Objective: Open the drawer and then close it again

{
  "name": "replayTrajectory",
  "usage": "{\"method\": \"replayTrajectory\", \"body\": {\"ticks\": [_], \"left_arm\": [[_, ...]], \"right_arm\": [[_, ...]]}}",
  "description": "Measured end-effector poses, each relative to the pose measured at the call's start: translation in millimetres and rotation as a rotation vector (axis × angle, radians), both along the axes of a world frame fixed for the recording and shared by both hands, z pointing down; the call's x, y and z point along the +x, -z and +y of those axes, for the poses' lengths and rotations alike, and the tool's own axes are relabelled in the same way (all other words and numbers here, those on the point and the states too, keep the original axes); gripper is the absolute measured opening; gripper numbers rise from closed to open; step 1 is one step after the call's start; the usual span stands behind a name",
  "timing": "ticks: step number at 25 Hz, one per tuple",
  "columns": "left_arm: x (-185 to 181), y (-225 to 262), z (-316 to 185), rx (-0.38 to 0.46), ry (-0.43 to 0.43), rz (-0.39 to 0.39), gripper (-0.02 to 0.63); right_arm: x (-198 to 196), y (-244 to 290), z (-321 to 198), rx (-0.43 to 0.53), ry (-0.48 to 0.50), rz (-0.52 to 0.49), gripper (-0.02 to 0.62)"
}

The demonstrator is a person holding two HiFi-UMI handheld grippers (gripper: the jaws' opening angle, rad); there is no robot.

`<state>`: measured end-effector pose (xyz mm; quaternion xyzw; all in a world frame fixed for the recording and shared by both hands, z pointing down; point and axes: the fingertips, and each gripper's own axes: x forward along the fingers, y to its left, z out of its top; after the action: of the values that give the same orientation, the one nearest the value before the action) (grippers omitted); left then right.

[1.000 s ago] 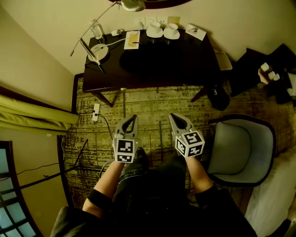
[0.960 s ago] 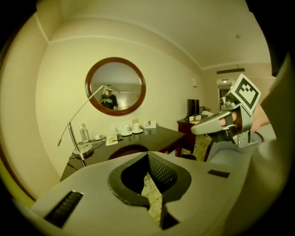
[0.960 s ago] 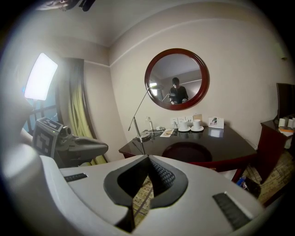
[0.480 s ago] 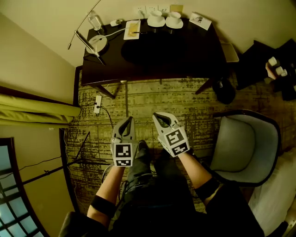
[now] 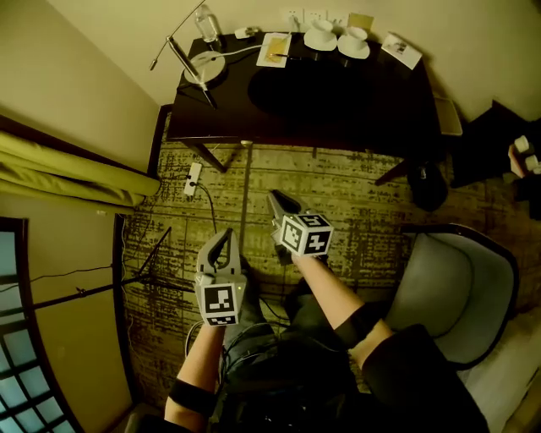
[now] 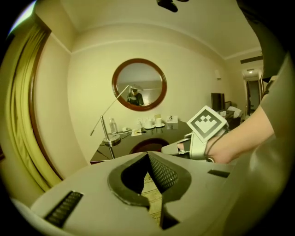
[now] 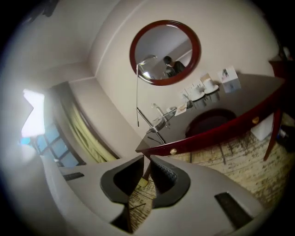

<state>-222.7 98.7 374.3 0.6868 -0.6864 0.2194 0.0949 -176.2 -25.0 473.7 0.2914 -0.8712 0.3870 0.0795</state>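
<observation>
The dark wooden desk point(image 5: 338, 101) stands against the far wall. Its red-brown drawer front point(image 7: 207, 136) is closed and carries a small brass knob point(image 7: 173, 151). My right gripper point(image 5: 277, 199) hovers over the carpet short of the desk's front edge, pointing at it. Its jaws have just been opening and now stand slightly apart point(image 7: 146, 157) with nothing between them. My left gripper point(image 5: 221, 238) hangs lower and to the left, farther from the desk. It is shut point(image 6: 147, 154) and empty. The right gripper point(image 6: 175, 148) also shows ahead in the left gripper view.
On the desk are a lamp point(image 5: 203, 63), a bottle point(image 5: 205, 21), cups on saucers point(image 5: 321, 35) and papers. A grey armchair point(image 5: 456, 296) stands at the right. A power strip point(image 5: 193, 179) and a stand's legs point(image 5: 144, 279) lie on the carpet at the left, beside a yellow curtain point(image 5: 76, 169).
My right gripper has gone forward toward the desk front and rolled, so its marker cube now faces up. My left gripper has fallen back to the lower left.
</observation>
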Motion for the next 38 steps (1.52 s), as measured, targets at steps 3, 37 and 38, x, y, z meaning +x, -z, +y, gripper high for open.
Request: {"method": "replayTrajectory", "body": {"ticks": [3, 37, 38], "left_arm": [[-15.0, -12.8, -2.1, 0.002, -0.010, -0.001, 0.008], [-117.0, -151.3, -131.1, 0.018, -0.161, 0.095, 0.008], [-118.4, -153.1, -132.0, 0.020, -0.162, 0.094, 0.008]], "right_arm": [[-25.0, -28.1, -9.4, -0.155, -0.077, -0.091, 0.103], [-168.0, -259.0, -169.6, -0.480, -0.511, -0.389, 0.192], [-168.4, -260.4, -172.0, -0.478, -0.519, -0.395, 0.187]]}}
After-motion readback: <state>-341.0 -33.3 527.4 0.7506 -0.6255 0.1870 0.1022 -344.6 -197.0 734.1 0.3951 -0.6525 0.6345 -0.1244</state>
